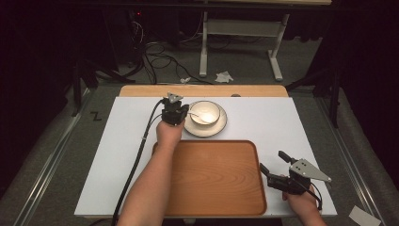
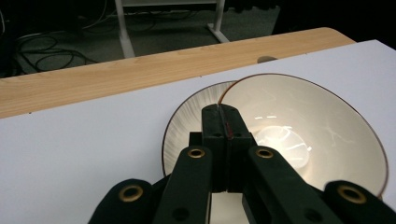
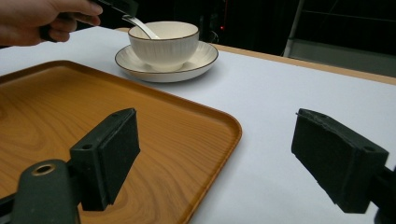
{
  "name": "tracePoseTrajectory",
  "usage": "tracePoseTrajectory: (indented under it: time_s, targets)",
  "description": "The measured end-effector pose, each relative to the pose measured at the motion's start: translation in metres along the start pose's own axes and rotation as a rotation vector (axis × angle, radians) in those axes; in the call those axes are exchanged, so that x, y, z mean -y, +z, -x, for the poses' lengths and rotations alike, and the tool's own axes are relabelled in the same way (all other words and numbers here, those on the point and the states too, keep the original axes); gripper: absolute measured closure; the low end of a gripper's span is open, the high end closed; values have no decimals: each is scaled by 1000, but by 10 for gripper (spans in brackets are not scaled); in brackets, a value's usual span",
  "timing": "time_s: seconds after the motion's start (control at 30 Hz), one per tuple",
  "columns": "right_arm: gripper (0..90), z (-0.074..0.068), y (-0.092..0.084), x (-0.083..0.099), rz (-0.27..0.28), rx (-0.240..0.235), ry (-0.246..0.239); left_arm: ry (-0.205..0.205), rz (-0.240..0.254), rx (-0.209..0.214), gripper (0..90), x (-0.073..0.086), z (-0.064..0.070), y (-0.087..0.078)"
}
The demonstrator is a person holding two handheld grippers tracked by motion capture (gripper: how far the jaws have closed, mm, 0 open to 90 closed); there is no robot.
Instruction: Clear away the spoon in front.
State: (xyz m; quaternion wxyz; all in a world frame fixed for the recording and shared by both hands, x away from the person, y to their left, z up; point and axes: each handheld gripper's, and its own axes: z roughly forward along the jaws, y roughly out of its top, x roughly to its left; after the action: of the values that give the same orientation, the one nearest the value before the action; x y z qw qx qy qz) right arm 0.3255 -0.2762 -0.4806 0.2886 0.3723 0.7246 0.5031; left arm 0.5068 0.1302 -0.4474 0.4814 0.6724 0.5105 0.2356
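My left claw (image 2: 219,122) pinches the bowl (image 1: 204,112) rim on its saucer (image 1: 205,128) near the bench's far edge; right claw (image 3: 224,161) gapes wide, idle. Wooden tray (image 1: 221,179) awaits loading.

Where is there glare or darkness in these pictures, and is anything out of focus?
Left gripper view: glare spot inside the bowl; the near jaws look soft. High view: the floor beyond the table lies in darkness. Right gripper view: dark background, the tray evenly lit, the near jaws slightly blurred.
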Motion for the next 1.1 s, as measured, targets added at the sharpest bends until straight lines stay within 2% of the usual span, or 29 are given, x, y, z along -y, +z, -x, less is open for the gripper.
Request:
tracePoseTrajectory:
  time_s: [0.07,0.13,0.27,0.3,0.4,0.53,0.6,0.67,0.7,0.8,0.87,0.9,1.07,1.1]
  targets:
    - [164,1,1,0,-2,-3,3,15,-9,-9,900,-2,2,7]
    - [164,1,1,1,-6,-1,9,2,-16,-12,900,-2,2,13]
    - [164,1,1,1,-7,-2,10,2,-43,-13,900,0,1,22]
    - [164,1,1,1,-7,1,12,11,-70,-14,900,4,3,24]
    - [164,2,0,1,-2,3,13,38,-78,-14,900,7,7,21]
    - [164,2,1,1,-3,2,13,51,-84,-7,900,8,9,15]
    - [164,1,0,0,1,-1,7,53,-93,13,900,10,10,9]
    - [164,0,0,0,2,0,4,56,-90,18,900,11,12,7]
    - [164,-2,0,-1,5,-2,0,61,-71,23,900,11,12,3]
    - [164,-3,0,-1,0,-3,-5,45,-37,5,900,6,8,0]
    - [164,-3,0,-1,-3,-1,-4,34,-33,-5,900,5,5,1]
    - [164,-2,0,0,-2,1,-3,12,-44,-21,900,5,0,5]
    - [164,0,2,1,-8,0,5,5,-59,-29,900,10,-6,14]
    - [164,1,3,1,-10,0,12,15,-80,-22,900,12,-5,15]
